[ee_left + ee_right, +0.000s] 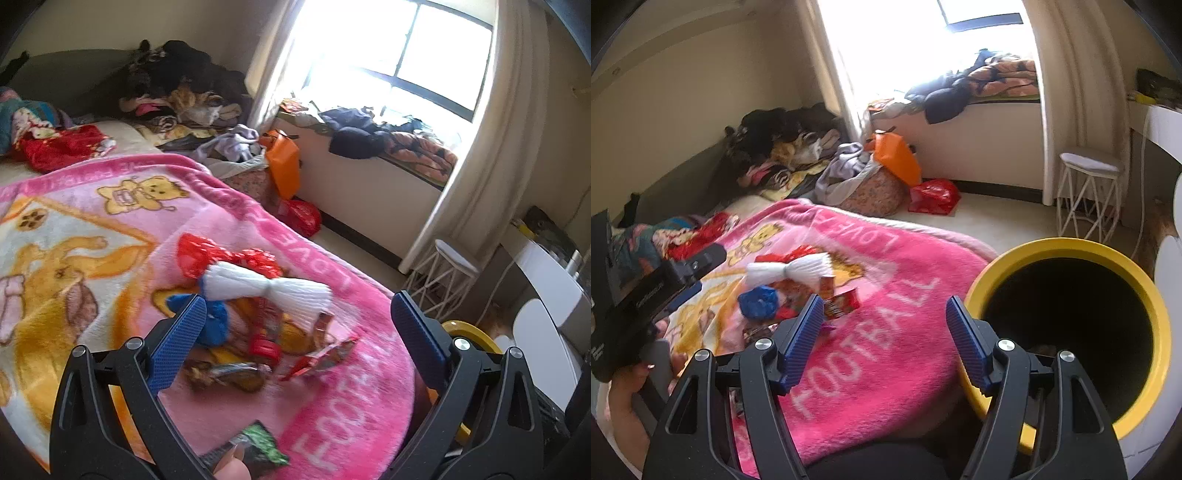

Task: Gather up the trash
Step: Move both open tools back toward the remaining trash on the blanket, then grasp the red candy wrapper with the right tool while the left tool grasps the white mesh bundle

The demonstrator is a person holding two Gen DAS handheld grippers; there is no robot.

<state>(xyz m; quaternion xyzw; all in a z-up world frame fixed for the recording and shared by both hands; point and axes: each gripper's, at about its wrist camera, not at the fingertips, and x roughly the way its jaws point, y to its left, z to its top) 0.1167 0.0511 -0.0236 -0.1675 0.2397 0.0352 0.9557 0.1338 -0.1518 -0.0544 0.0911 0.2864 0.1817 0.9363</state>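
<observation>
The left gripper (295, 332) hangs over the bed with its blue-padded jaws spread wide and nothing between them, and the right gripper (882, 339) likewise stands wide apart and empty, poised between the blanket edge and the bin. The trash lies in a loose cluster on the pink blanket (110, 221): a white pleated paper piece (266, 288) pinched at its middle rests across a crumpled red wrapper (229, 258), with a blue crumpled wad (216, 321) just beside it near the left jaw's pad. Below these sit a red bottle cap (264, 350), a dark shiny wrapper (229, 374) and a red snack packet (325, 360), all close together. A green and black packet (255, 448) lies apart, nearer the camera. The yellow-rimmed bin (1067, 343) stands just beside the bed edge, its dark mouth facing the right wrist view. Farther out, clothes (192, 92) are heaped at the head of the bed, an orange bag (897, 157) and a red plastic bag (934, 195) sit on the floor, and a white wire stool (1087, 192) stands beneath the curtain (491, 129).
</observation>
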